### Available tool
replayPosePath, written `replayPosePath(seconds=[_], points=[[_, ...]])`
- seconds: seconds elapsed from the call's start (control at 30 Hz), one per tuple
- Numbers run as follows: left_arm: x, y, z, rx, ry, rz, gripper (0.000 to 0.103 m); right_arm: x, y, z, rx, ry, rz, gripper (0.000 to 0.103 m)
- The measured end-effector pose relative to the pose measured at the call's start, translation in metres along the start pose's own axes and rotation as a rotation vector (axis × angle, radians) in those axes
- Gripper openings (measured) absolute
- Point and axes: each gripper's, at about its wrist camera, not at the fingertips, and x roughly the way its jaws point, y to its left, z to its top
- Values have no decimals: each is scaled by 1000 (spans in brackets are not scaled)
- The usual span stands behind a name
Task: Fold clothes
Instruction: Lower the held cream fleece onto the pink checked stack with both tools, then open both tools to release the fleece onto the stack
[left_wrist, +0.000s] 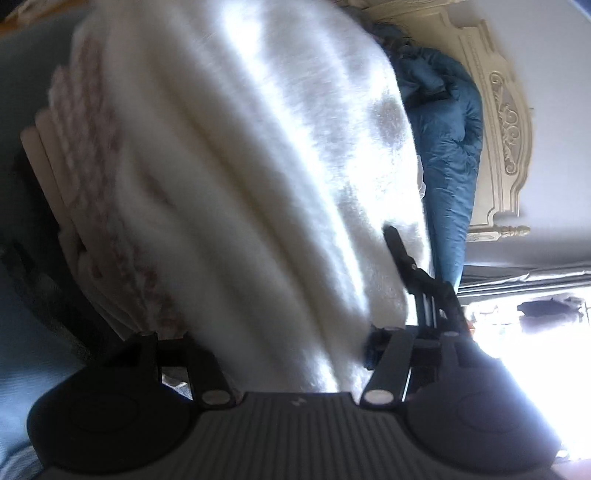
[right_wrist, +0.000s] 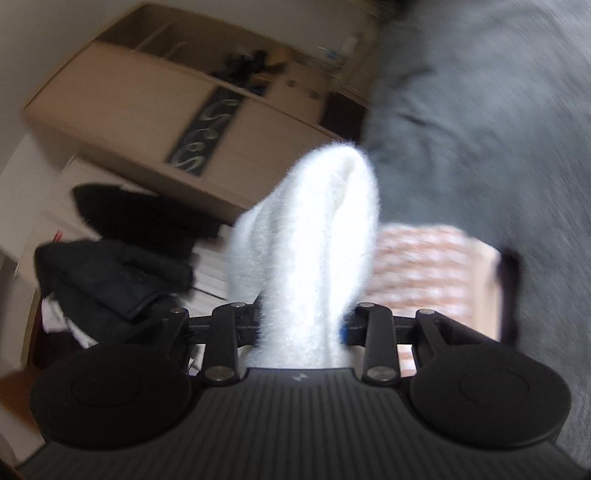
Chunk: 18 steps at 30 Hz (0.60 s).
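While both cameras swung and blurred, the biggest thing in sight was the grey bedcover, spread wide across the right wrist view. Next in size came the white fluffy garment, a thick fleecy piece that filled nearly all of the left wrist view, lifted off the bed and hanging in soft ridges with sunlight glaring through its nap. Beside it, at its left edge, sat a pile of folded clothes topped by a pink-and-white patterned piece, which the right wrist view showed lying on the bedcover. Further off were a blue quilted jacket against a carved cream headboard, a beige wardrobe, and dark jackets heaped below it.

The right gripper was clenched on a bunched fold of the white garment, which stood up between its fingers in a rounded hump. The left gripper had the same cloth draped over and between its fingers; one black finger showed against the fleece, but I could not tell whether that claw was closed on it.

By my judgement the garment would handle as light, limp and bulky, springy rather than slippery, inclined to sag between two holds. Pinching at corners or along a hem, well apart, would keep an edge taut enough to lay a clean fold.
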Motion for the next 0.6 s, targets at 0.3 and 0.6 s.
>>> replayPosePath(seconds=[0.3, 0.6], points=[[-17, 20, -9, -12, 28, -35, 63, 4, -47, 2, 126, 73, -62, 56], [-76, 12, 31, 79, -41, -7, 64, -47, 0, 11, 68, -38, -332, 68]])
